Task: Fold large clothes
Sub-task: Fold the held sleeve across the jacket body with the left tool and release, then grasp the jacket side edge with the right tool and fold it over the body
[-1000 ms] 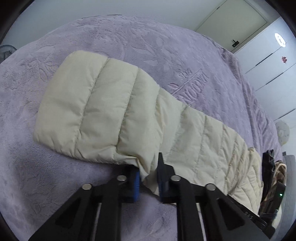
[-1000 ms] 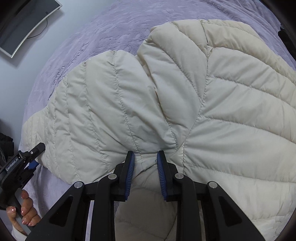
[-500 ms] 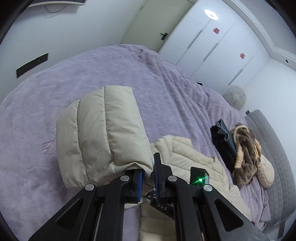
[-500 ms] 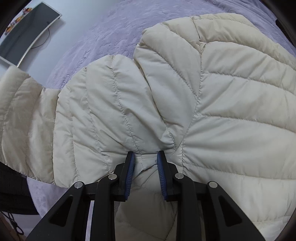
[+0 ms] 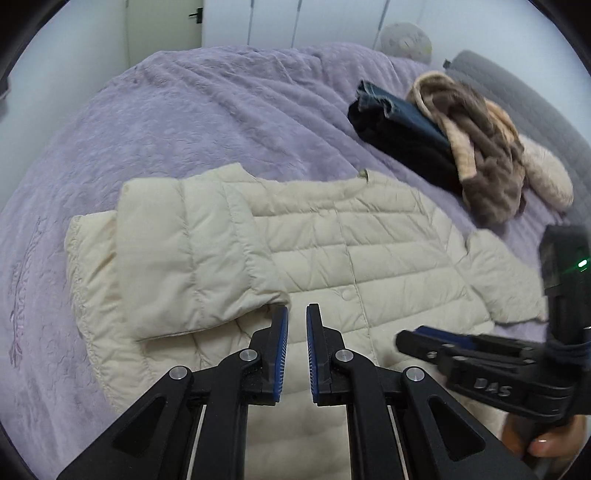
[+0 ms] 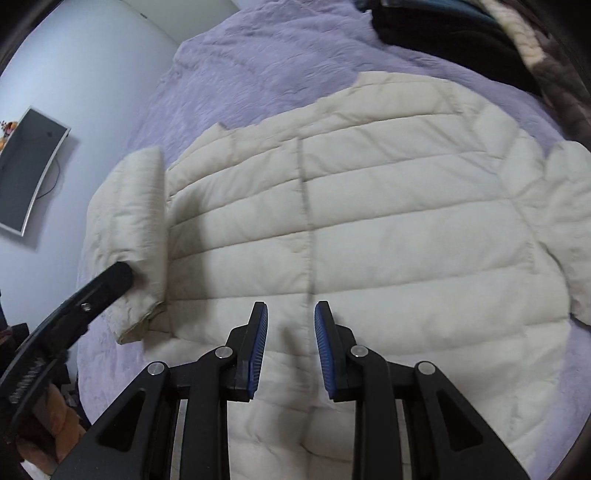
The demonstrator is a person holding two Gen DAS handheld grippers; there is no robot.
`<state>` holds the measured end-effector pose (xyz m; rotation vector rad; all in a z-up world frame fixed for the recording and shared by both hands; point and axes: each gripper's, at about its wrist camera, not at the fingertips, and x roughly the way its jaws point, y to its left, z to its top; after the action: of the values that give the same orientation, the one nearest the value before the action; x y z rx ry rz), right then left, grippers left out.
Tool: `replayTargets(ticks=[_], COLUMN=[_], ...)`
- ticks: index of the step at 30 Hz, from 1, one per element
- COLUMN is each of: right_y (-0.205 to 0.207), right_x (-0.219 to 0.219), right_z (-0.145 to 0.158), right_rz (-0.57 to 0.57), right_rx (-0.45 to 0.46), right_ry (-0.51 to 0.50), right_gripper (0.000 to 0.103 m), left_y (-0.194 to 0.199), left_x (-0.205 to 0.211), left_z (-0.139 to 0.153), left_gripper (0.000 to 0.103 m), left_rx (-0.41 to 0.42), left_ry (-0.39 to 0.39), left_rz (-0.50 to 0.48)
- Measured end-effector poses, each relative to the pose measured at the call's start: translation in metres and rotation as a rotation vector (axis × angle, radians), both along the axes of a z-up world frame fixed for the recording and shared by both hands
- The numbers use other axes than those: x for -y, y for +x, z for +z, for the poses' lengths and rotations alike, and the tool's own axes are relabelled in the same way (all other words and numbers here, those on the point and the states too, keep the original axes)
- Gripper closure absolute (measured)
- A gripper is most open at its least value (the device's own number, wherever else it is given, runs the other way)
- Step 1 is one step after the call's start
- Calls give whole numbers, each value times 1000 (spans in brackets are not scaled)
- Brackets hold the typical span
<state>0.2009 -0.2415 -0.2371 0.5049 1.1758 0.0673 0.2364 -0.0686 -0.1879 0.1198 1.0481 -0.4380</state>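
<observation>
A cream quilted puffer jacket (image 5: 351,251) lies front up on a purple bedspread (image 5: 192,122). Its left sleeve (image 5: 184,258) is folded over the body; the cuff lies just ahead of my left gripper (image 5: 296,314), which is open and empty. My right gripper (image 6: 290,314) is open and empty, hovering over the jacket's lower front (image 6: 369,229) near the centre placket. The right sleeve (image 6: 569,221) still sticks out to the side. The right gripper also shows in the left wrist view (image 5: 436,339), and the left gripper in the right wrist view (image 6: 110,280) by the folded sleeve (image 6: 129,229).
A pile of dark jeans (image 5: 399,125) and brown and beige clothes (image 5: 487,155) lies on the bed at the far right. A grey headboard (image 5: 535,110) is behind it. A wall-mounted screen (image 6: 26,170) and white wardrobe doors (image 5: 295,22) border the room.
The left gripper carried the sleeve across onto the jacket body and let it go. The right gripper released the fabric pinch it held and drew back, now open above the jacket.
</observation>
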Motion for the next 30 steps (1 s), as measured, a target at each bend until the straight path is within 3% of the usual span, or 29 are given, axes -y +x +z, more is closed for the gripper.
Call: replayTargets(ticks=[4, 7, 14, 15, 17, 19, 23, 27, 30], right_y=[-26, -39, -51, -51, -49, -40, -29, -6, 14], right_x=[40, 56, 67, 66, 51, 41, 16, -33, -83], right_z=[-13, -24, -42, -42, -36, -30, -10, 20, 31], right_rz=[-60, -96, -114, -104, -83, -56, 27, 185, 349], right_rx=[-34, -52, -62, -61, -61, -61, -17, 105, 182], right_ry=[-15, -6, 41, 35, 27, 3, -73, -197, -328], right_gripper=[69, 69, 69, 68, 63, 55, 43, 23, 23], left_y=[-14, -27, -52, -54, -57, -62, -53, -32, -12], left_x=[42, 58, 68, 66, 57, 45, 16, -41, -90], left_z=[-35, -49, -41, -36, -24, -10, 1, 14, 13], left_gripper=[91, 91, 90, 83, 1, 0, 0, 0, 0], left_rx=[-24, -40, 28, 45, 86, 145, 123, 123, 130], left_ry=[142, 204, 266, 267, 255, 229, 199, 142, 156], left_rz=[-103, -164, -233, -232, -204, -179, -105, 88, 263])
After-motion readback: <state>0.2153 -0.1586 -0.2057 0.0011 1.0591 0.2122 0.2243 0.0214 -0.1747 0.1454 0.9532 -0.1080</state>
